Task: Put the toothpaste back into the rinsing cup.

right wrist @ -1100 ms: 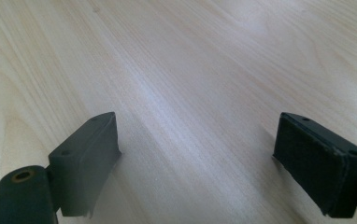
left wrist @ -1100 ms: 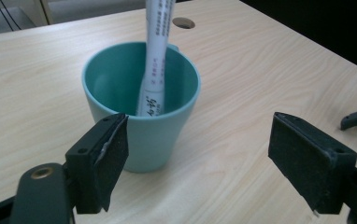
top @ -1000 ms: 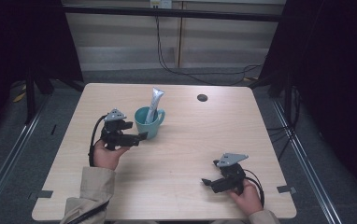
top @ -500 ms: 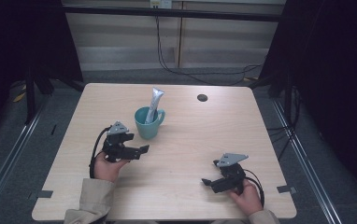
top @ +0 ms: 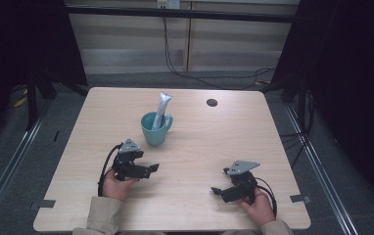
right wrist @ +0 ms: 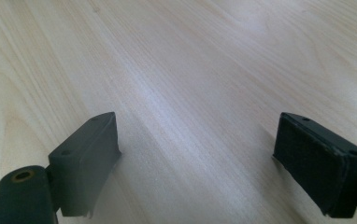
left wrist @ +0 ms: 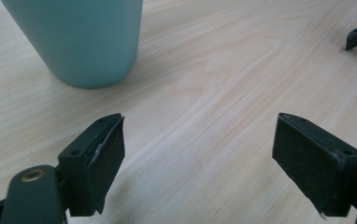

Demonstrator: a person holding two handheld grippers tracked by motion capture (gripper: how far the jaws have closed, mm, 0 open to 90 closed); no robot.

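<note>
The silver tube (top: 162,109) stands propped in the teal mug (top: 154,129) at mid-table; left gripper (top: 148,169) and right gripper (top: 218,191) rest spread and empty (placing looks done), so nothing remains but withdrawing

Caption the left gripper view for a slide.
Open left gripper above the wooden table, teal mug beyond its jaws.

A pale wooden tabletop (top: 253,147) carries a teal mug (top: 154,129) standing upright near its middle. A small dark disc (top: 212,102) lies toward the far edge.
</note>
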